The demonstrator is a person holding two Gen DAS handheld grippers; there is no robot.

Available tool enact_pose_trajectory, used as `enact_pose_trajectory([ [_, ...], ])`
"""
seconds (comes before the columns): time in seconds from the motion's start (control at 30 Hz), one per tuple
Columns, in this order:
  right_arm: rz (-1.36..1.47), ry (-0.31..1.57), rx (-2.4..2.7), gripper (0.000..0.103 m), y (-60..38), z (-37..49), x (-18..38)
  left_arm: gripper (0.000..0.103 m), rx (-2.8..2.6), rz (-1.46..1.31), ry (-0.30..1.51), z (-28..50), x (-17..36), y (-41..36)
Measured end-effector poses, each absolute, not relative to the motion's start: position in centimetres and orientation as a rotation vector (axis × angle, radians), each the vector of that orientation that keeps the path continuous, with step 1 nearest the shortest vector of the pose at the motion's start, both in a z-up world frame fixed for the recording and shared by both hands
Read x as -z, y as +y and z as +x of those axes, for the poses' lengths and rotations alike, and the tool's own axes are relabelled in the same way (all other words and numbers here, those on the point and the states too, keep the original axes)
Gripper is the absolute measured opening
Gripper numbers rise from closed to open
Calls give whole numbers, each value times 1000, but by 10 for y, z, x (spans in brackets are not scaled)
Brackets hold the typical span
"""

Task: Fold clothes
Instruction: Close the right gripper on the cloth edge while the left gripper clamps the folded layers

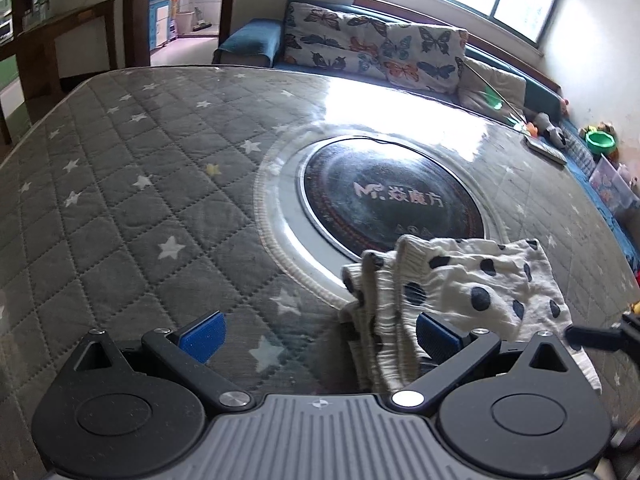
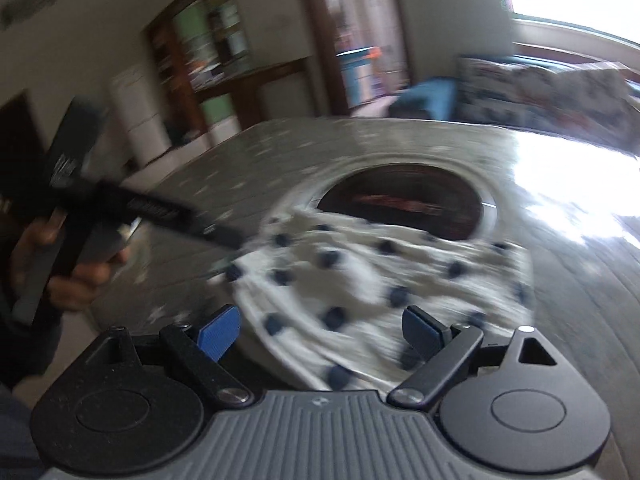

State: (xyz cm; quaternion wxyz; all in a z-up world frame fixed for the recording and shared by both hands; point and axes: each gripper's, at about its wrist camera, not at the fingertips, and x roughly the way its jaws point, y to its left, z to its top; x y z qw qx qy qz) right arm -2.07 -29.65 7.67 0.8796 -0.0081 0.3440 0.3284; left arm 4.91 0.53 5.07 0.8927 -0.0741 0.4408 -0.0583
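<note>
- The garment point(image 1: 472, 280), a white cloth with dark dots, lies bunched in the lower right of the left wrist view, on a quilted grey star-print cover point(image 1: 120, 184) under a clear glossy sheet, just beside a round black inset plate point(image 1: 384, 196).
- The left gripper point(image 1: 320, 336) has its jaws spread wide with nothing clamped; its right blue pad point(image 1: 434, 332) sits against the ribbed, gathered edge of the cloth, while the left pad is over bare cover.
- In the right wrist view, heavily blurred, the right gripper point(image 2: 322, 330) also stands wide open, and the dotted cloth point(image 2: 380, 280) fills the space between and beyond its pads. I cannot see either pad pressing on it.
- At the left of that view a hand point(image 2: 76, 276) grips the other tool's black handle, whose arm reaches toward the cloth's left edge.
- Judgement: the garment looks partly gathered, not yet a neat fold, so a fresh grasp seems due.
- Risk: a jaw closing on the ribbed bunch may catch several layers at once and drag the stack out of shape.
- Risk: the sheet looks slick, so a sideways pull could slide the whole garment rather than fold it.
- Risk: with both tools close at the same edge, they could knock together.
</note>
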Motion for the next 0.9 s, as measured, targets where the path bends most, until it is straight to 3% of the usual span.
enact_pose_trajectory([
  [0.33,-439,677,-834,90,-203,-37,-71,103,98,-206,895,49,-54,34],
  [0.5,-687,613,-793,79,-161,-49,-50,103,95,-227,888,49,-53,44],
  [0.67,-806,598,-772,62,-143,-57,-39,103,91,-248,896,49,-48,51],
  [0.83,-920,537,-744,56,-136,-66,-29,103,92,-261,901,49,-45,55],
  [0.9,-939,521,-750,45,-136,-65,-27,103,91,-266,902,48,-44,57],
])
